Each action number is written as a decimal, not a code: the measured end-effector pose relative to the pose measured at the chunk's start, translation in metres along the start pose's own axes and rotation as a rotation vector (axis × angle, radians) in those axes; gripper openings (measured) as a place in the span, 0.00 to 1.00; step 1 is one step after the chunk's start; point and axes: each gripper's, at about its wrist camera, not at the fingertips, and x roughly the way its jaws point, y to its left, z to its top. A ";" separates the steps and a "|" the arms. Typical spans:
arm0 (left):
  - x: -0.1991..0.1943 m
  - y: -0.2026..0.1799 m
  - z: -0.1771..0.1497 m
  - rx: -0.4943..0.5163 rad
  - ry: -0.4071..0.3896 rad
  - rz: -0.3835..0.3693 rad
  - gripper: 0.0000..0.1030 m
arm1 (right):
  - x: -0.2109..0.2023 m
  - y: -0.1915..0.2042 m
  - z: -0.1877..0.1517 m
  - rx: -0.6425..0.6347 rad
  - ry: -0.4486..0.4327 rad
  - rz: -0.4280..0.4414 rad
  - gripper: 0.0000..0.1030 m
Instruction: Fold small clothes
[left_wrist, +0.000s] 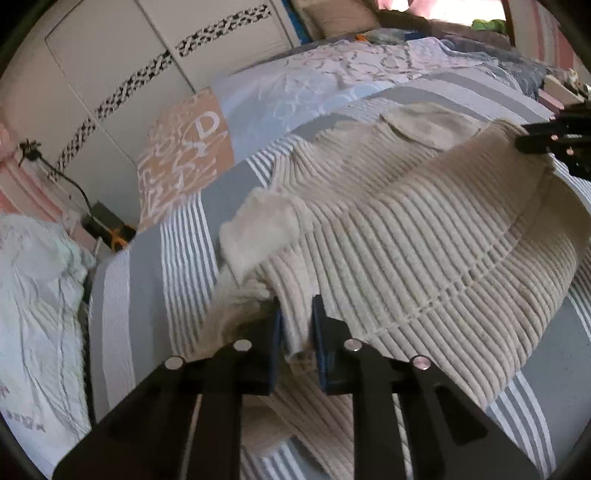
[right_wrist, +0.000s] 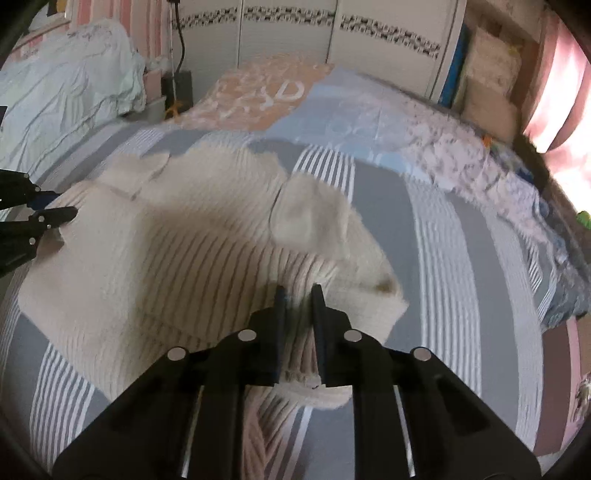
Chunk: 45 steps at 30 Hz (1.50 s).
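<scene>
We hold the cream corduroy garment (right_wrist: 166, 251) mid-fold above the bed (right_wrist: 461, 240), both grippers' jaws clamping its edge; next, lay it over evenly.

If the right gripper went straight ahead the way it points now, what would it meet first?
Most likely more of the cream ribbed garment that the right gripper is already clamped on, then the striped bedcover; depth is unclear.

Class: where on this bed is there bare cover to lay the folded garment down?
Bare striped bedcover lies right of the cream ribbed garment, up to the crumpled floral quilt. Another strip runs between garment and peach panel. The left side is crowded by the left gripper.
</scene>
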 end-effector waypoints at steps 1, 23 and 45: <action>-0.003 0.006 0.007 -0.001 -0.025 0.016 0.15 | -0.002 -0.002 0.006 0.000 -0.018 -0.010 0.14; -0.009 0.106 0.037 -0.345 -0.093 0.027 0.84 | -0.005 -0.023 0.017 0.044 -0.075 -0.080 0.51; 0.043 0.067 0.020 -0.315 0.054 -0.033 0.13 | 0.057 -0.004 0.034 -0.034 -0.027 -0.140 0.08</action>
